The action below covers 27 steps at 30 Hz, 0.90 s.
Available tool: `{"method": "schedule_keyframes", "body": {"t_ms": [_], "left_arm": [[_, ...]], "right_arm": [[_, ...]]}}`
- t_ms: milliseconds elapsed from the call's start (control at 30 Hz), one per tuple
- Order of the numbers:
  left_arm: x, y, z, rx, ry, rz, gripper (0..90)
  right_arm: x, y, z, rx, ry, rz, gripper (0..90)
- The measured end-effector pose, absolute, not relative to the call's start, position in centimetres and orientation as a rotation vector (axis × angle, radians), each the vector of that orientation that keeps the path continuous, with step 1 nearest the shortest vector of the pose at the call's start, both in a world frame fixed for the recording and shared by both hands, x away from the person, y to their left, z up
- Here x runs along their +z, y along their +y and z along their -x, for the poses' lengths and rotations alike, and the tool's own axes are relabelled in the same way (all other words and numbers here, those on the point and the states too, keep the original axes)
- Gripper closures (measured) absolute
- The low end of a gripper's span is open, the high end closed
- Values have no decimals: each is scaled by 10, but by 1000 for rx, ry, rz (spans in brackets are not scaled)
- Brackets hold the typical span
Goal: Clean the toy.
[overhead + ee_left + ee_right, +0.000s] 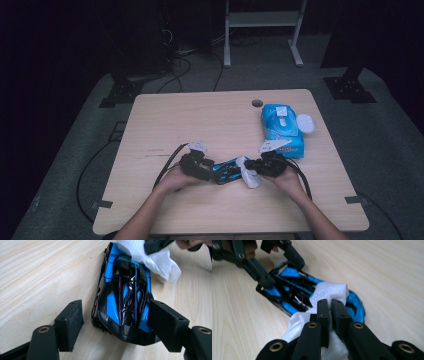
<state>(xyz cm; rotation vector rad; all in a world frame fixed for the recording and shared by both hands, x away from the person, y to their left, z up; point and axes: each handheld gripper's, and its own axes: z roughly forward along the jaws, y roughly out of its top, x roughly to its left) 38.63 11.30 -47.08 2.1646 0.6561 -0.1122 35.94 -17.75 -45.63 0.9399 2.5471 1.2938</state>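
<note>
Near the table's [150,210] front edge, the left gripper [116,322] straddles the toy car's [125,297] end: one pad touches its side, the other stands clear, so it's released. The right gripper [329,312] is clenched on a white wipe [329,291] lying over the car's other end. Toward the far right corner sits a blue wipes pack [281,127].

High view: fixed above the person's side, looking forward and down over the whole table [165,115], floor beyond. Left gripper view: low, close, looking along its jaws at one end of the toy car [125,302]. Right gripper view: equally near, facing the car's other end under a white wipe [329,293]. All three share the car.
</note>
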Motion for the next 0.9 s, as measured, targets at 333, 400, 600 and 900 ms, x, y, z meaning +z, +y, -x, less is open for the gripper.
{"method": "schedule_keyframes", "body": {"t_ms": [333,400,600,900], "left_arm": [[-467,112,-382,-90,668,-2203,206],[-467,111,-383,-113,668,-2200,197],[-464,109,-377,-109,647,-2202,400],[-461,109,-375,-96,782,-2231,288]], "right_arm": [[-461,-177,-346,1261,2530,-857,845],[-462,-178,-342,1262,2519,-843,846],[-464,-180,-337,1273,2500,-821,847],[-465,-180,-330,1275,2490,-801,847]]}}
